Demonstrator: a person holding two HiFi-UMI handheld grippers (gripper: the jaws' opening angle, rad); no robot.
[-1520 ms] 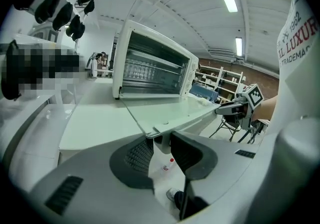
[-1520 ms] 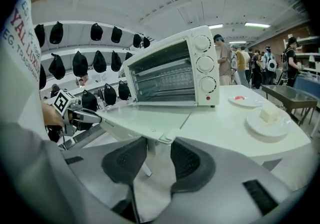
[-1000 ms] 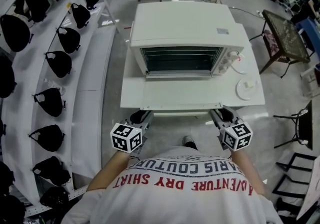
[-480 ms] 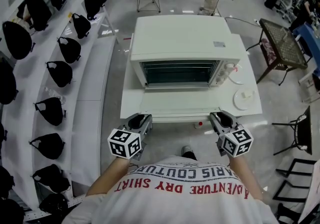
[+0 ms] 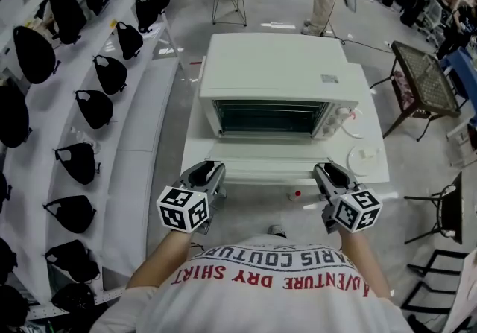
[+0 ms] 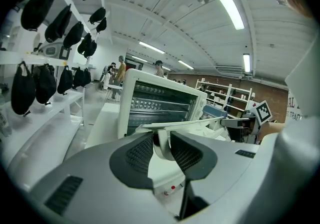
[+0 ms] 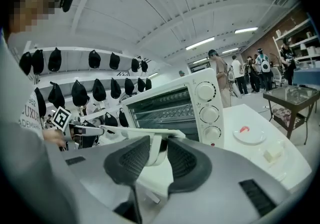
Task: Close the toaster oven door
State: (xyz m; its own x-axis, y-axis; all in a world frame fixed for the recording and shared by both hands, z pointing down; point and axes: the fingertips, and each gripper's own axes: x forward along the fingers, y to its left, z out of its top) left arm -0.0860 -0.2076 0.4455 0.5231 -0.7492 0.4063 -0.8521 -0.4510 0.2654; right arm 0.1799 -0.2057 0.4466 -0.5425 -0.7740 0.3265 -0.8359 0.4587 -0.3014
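A white toaster oven [image 5: 276,71] is seen on a white counter [image 5: 370,104], its front turned toward the person. Its door [image 5: 272,153] is open, swung down on the bottom hinge and lying close to level, so that it reaches out to the counter's front edge. The dark inside with its wire rack is left exposed. The handle [image 6: 162,149] runs along the door's free edge, and it is gripped at both ends. The left gripper [image 5: 209,173] is closed on the handle's left end; in the left gripper view the white curved piece of the handle is pinched between the two dark ribbed pads [image 6: 140,154]. The right gripper [image 5: 328,173] is closed in the same way on the right end, and in the right gripper view the handle is seen clamped between its pads [image 7: 182,160]. Three round knobs [image 7: 206,92] are set one above another on the oven's right front panel. Two small white plates are placed on the counter to the right of the oven: one plate [image 7: 249,137] carries something small and red, and the nearer plate [image 5: 367,158] carries a small white block. Shelves [image 5: 141,112] hung with black bags [image 5: 93,108] are lined up to the left. A small dark side table [image 5: 425,71] stands on the floor to the right, well apart from the counter.
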